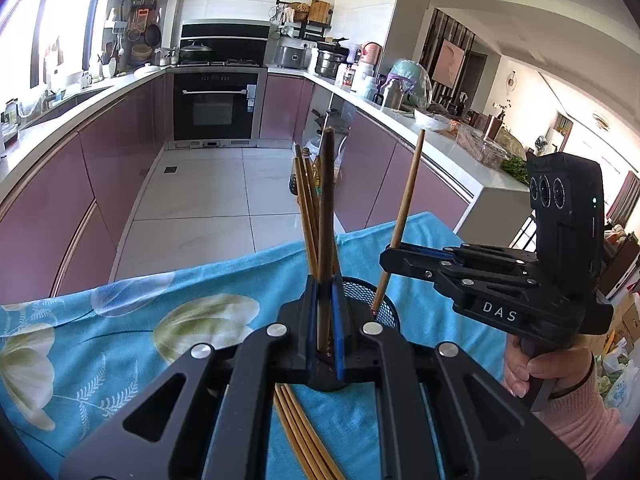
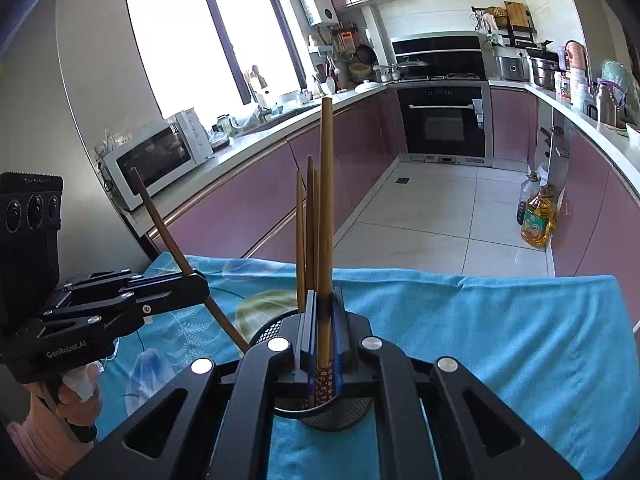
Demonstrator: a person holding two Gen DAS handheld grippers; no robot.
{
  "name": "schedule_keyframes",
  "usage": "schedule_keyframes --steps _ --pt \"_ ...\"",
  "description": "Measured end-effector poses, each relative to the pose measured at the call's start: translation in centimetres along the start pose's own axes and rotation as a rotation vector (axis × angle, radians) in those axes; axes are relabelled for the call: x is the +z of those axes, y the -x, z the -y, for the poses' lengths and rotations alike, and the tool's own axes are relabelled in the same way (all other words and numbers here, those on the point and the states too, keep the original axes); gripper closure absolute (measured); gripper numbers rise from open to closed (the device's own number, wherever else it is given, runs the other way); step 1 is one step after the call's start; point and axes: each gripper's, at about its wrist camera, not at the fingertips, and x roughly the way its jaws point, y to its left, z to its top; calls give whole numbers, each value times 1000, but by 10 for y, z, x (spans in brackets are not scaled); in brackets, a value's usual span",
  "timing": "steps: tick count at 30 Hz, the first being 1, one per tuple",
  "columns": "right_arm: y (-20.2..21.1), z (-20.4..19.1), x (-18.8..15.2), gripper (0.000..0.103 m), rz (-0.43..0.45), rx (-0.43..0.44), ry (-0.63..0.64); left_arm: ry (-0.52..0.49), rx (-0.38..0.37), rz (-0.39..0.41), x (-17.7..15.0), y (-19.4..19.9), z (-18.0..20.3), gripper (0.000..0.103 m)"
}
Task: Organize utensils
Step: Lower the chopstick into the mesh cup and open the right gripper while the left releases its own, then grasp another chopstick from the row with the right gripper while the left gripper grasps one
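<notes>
A black mesh holder point(image 1: 384, 308) point(image 2: 336, 412) stands on the blue floral cloth point(image 1: 120, 344) and holds several wooden chopsticks point(image 2: 306, 236). My left gripper point(image 1: 325, 320) is shut on one dark chopstick point(image 1: 326, 220) held upright over the holder; it also shows at the left of the right wrist view point(image 2: 198, 280). My right gripper point(image 2: 324, 332) is shut on a light chopstick point(image 2: 326, 200), its patterned lower end inside the holder; it also shows in the left wrist view point(image 1: 390, 254). More loose chopsticks point(image 1: 304, 436) lie on the cloth under my left gripper.
The cloth-covered table point(image 2: 500, 340) ends at a tiled kitchen floor point(image 1: 208, 200). Purple cabinets point(image 1: 60, 200) line both sides, with an oven point(image 2: 442, 120) at the far end. A microwave point(image 2: 156, 160) sits on the left counter. Oil bottles point(image 2: 538, 216) stand on the floor.
</notes>
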Motion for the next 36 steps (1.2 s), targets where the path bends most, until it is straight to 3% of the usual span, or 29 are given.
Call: schedule_keyframes --steps 16,25,27,30,36 --pt "-12 3 -2 95 -38 -17 -18 55 26 -30 -2 -25 -10 92" --pt "5 3 -9 81 1 0 -27 96 56 1 -28 -16 -20 77" --pt "10 1 -14 72 8 12 -25 104 67 16 -36 -10 -23 72" --pt "22 -10 -24 67 24 28 13 115 80 38 -50 4 -29 63" --pt "38 -40 -55 55 30 58 103 72 124 16 -90 21 -31 57"
